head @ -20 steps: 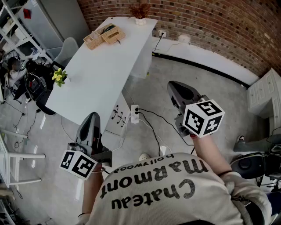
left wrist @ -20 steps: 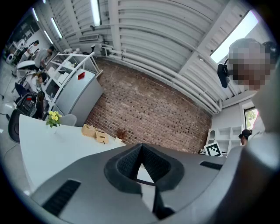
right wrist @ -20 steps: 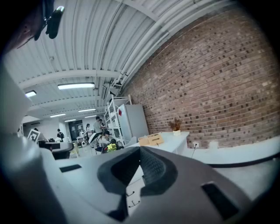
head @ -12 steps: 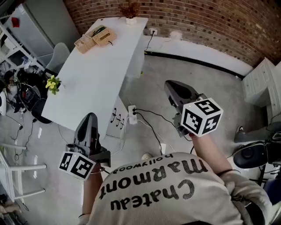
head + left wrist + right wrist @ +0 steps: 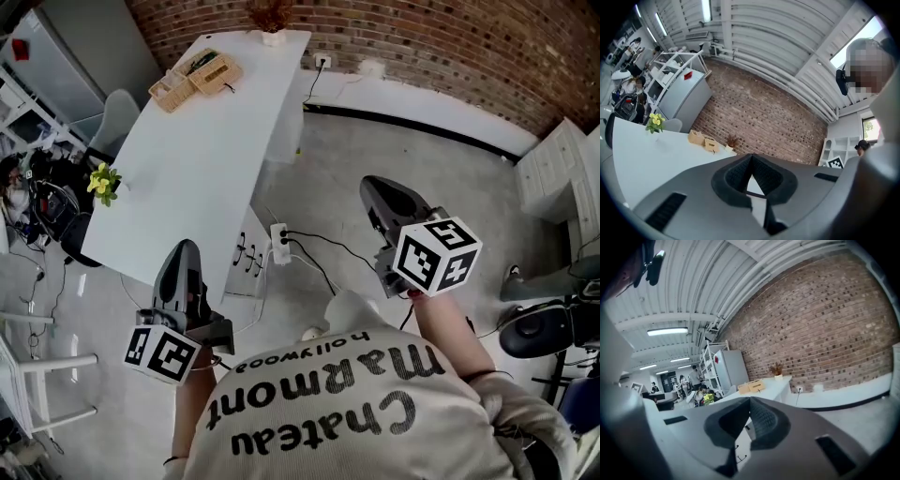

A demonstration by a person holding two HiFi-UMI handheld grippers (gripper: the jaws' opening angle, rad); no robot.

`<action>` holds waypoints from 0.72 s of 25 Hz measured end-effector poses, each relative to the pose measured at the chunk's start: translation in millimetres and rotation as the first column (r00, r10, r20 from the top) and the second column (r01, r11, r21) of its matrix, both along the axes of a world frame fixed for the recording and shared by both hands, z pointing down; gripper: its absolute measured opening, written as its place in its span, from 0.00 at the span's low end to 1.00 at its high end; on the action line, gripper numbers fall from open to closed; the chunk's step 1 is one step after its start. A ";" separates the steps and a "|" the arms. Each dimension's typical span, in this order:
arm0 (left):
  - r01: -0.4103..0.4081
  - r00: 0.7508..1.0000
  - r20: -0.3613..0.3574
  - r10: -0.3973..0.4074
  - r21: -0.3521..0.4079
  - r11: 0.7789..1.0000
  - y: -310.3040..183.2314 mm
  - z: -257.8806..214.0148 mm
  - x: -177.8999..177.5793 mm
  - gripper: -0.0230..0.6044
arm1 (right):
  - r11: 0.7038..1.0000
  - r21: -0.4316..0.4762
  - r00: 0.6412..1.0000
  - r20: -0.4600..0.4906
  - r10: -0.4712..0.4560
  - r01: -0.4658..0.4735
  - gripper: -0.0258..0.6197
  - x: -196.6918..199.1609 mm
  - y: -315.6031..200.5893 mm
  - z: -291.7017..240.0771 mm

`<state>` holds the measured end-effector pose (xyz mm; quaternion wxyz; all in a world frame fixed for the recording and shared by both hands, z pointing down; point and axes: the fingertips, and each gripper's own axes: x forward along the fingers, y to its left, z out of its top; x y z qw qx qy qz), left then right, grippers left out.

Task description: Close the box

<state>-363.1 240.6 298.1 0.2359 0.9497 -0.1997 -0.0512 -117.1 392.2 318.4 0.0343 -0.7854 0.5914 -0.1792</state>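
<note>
Both grippers hang over the smooth grey floor [image 5: 375,141], well apart from the bench [image 5: 187,178]. In the head view the left gripper [image 5: 185,249] sits at about 8 o'clock and the right gripper [image 5: 374,186] at about 3 o'clock. Each carries a white cube printed with black square markers.

In its own view the left gripper [image 5: 751,157] has its ribbed dark pads pressed together into a narrow V, with nothing between them. The right gripper [image 5: 750,400] is closed the same way and is also empty.

The bench is a long, flat white slab that runs from about 9 o'clock up toward 12 o'clock. A pale wooden box [image 5: 220,73] sits at its far end, at about 11 o'clock. It is rectangular, with something dark inside. A second box [image 5: 170,91] of the same light wood touches it on the near side. Which of the two is the task's box I cannot tell.

A small dried plant [image 5: 270,17] in a white pot stands past them at the end of the bench, and a bunch of yellow flowers [image 5: 101,180] is at the left edge. The rough red brick wall [image 5: 450,47] runs behind.
</note>
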 end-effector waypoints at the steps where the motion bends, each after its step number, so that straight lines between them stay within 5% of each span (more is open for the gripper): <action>1: 0.011 1.000 -0.007 -0.011 0.000 1.000 -5.6 -0.4 1.5 0.04 | 1.000 -0.001 1.000 0.017 0.004 -0.004 0.04 5.5 -3.1 4.5; 6: 0.056 0.998 -0.007 -0.056 -0.009 0.998 -26.0 7.4 24.9 0.04 | 1.000 -0.025 0.999 0.050 -0.003 0.004 0.04 40.5 -22.7 21.7; 12: 0.155 0.987 0.025 -0.157 0.085 0.984 -53.5 -8.5 71.9 0.04 | 0.998 -0.013 0.996 0.054 -0.066 0.067 0.04 105.1 -65.2 16.5; 18: 0.191 0.982 -0.001 -0.191 0.031 0.981 -77.6 -10.9 144.0 0.04 | 0.992 -0.027 0.992 0.041 -0.122 0.123 0.04 181.4 -100.5 6.1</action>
